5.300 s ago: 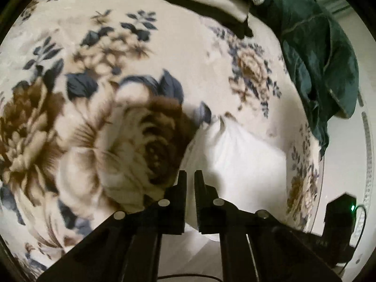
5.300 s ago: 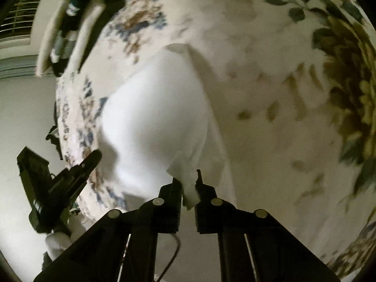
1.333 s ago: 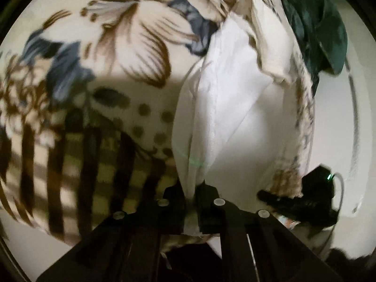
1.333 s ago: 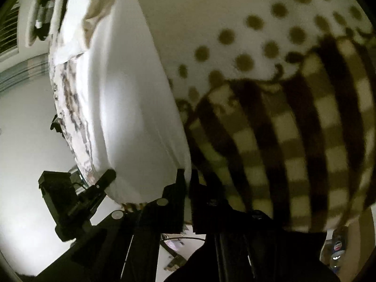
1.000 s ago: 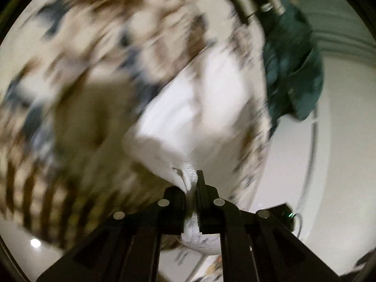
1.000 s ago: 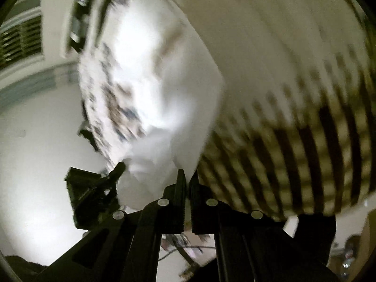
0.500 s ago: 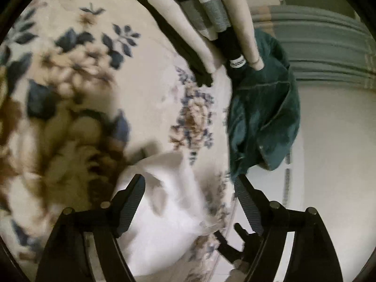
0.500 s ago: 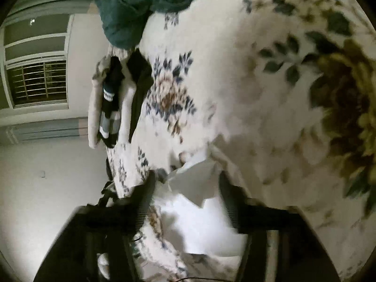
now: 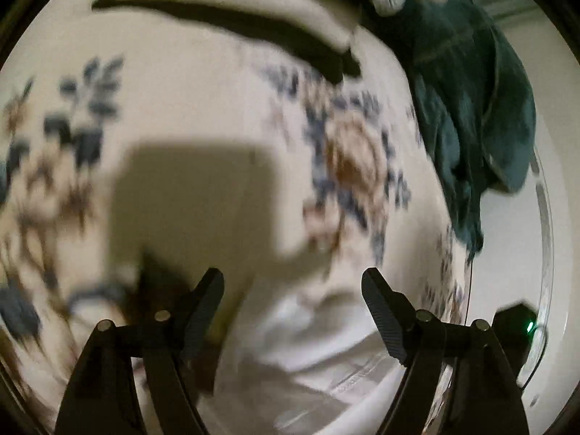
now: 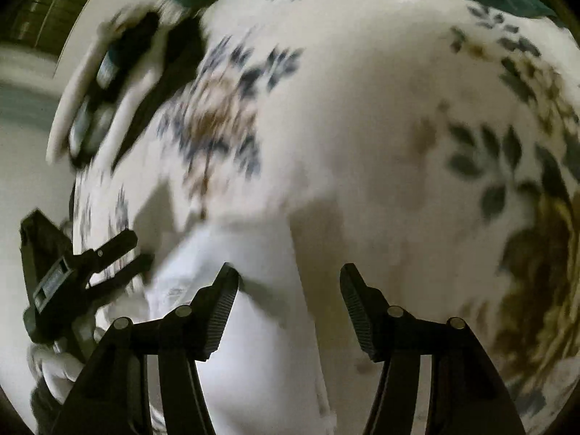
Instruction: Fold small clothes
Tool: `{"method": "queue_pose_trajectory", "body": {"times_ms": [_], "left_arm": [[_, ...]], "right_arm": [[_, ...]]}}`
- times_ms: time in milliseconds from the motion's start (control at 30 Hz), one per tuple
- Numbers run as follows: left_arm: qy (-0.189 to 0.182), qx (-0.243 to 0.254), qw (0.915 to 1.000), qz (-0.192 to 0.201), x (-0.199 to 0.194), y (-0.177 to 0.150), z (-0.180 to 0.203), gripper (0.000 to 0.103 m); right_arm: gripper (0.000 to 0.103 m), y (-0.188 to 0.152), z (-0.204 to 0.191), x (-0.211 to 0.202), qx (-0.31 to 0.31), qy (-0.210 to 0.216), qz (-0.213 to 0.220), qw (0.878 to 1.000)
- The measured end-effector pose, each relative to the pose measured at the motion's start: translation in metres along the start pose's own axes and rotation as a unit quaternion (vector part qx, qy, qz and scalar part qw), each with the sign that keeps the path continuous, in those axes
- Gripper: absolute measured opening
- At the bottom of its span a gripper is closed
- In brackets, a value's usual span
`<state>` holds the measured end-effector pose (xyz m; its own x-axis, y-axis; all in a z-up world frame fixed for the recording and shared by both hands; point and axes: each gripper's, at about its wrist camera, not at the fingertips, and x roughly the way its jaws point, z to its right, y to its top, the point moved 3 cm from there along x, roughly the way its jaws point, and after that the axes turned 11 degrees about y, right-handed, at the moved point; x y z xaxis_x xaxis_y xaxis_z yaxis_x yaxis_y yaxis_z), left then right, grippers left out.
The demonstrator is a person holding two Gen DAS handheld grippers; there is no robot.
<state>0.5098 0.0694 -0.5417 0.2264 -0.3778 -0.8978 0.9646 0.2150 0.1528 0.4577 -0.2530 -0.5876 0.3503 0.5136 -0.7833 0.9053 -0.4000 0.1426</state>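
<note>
A small white garment [image 9: 308, 348] lies on the floral bedspread [image 9: 203, 108], just below and between the fingers of my left gripper [image 9: 291, 290], which is open and empty. The same white garment [image 10: 253, 355] lies under my right gripper [image 10: 288, 286], also open and empty, jaws spread wide above the cloth. The left gripper also shows at the left edge of the right wrist view [image 10: 72, 275]. Both views are motion-blurred.
A dark green garment [image 9: 467, 108] hangs over the far right edge of the bed. A cream and black bundle of clothes [image 9: 253, 11] lies at the far side. It also shows in the right wrist view [image 10: 116, 83]. The bed edge runs along the right.
Both grippers were shut on the white garment a second ago. They have let it go and opened wide, and the garment now lies on the bedspread beneath them.
</note>
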Motion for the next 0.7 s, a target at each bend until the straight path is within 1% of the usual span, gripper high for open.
{"method": "queue_pose_trajectory", "body": {"times_ms": [33,100,167,200,267,367,400,433,467,500,533,567,600,667,700], "left_arm": [[-0.014,-0.005,0.9998,0.011,-0.012,0.007,-0.001,0.077],[-0.027,0.002,0.9992,0.03,-0.036,0.006,-0.005,0.077],[-0.027,0.01,0.9989,0.038,-0.055,-0.007,-0.012,0.077],[-0.023,0.012,0.999,0.036,-0.062,-0.017,-0.019,0.077],[-0.013,0.011,0.9998,0.011,-0.063,-0.043,-0.033,0.077],[-0.008,0.003,0.9996,-0.026,-0.046,-0.064,-0.045,0.077],[-0.008,0.004,0.9994,-0.034,-0.036,-0.067,-0.046,0.075],[-0.013,0.007,0.9994,-0.031,-0.031,-0.066,-0.042,0.056],[-0.019,0.015,0.9994,-0.023,-0.025,-0.063,-0.037,0.035],[-0.016,0.023,0.9993,-0.025,-0.019,-0.059,-0.031,0.002],[-0.016,0.032,0.9991,-0.023,-0.015,-0.053,-0.026,0.002],[-0.017,0.039,0.9989,-0.017,-0.015,-0.049,-0.021,0.002],[-0.015,0.054,0.9984,-0.007,-0.015,-0.042,-0.014,0.002],[-0.005,0.078,0.9969,0.003,-0.018,-0.031,-0.003,0.002],[-0.005,0.08,0.9968,0.003,-0.019,-0.027,0.0,0.002]], "right_arm": [[0.061,0.003,0.0,-0.005,0.004,0.002,0.006,1.0],[0.061,0.004,0.0,-0.014,0.006,0.007,0.011,1.0],[0.061,-0.005,0.003,-0.022,0.005,0.007,0.003,1.0],[0.061,-0.011,0.002,-0.025,0.005,0.007,-0.003,1.0],[0.061,-0.022,0.004,-0.028,0.006,0.011,-0.015,1.0],[0.061,-0.035,0.006,-0.023,0.008,0.021,-0.032,0.999],[0.061,-0.037,0.007,-0.019,0.015,0.025,-0.035,0.999],[0.061,-0.037,0.008,-0.015,0.021,0.034,-0.037,0.999],[0.055,-0.037,0.007,-0.012,0.024,0.046,-0.037,0.998],[0.029,-0.034,0.005,-0.007,0.025,0.06,-0.036,0.997],[0.013,-0.031,0.003,-0.003,0.025,0.057,-0.034,0.998],[0.006,-0.028,0.002,-0.001,0.026,0.055,-0.029,0.998],[0.004,-0.024,0.002,0.0,0.028,0.056,-0.018,0.998],[0.003,-0.017,0.004,0.0,0.037,0.044,-0.003,0.998],[0.003,-0.015,0.007,-0.001,0.047,0.036,0.004,0.998]]}}
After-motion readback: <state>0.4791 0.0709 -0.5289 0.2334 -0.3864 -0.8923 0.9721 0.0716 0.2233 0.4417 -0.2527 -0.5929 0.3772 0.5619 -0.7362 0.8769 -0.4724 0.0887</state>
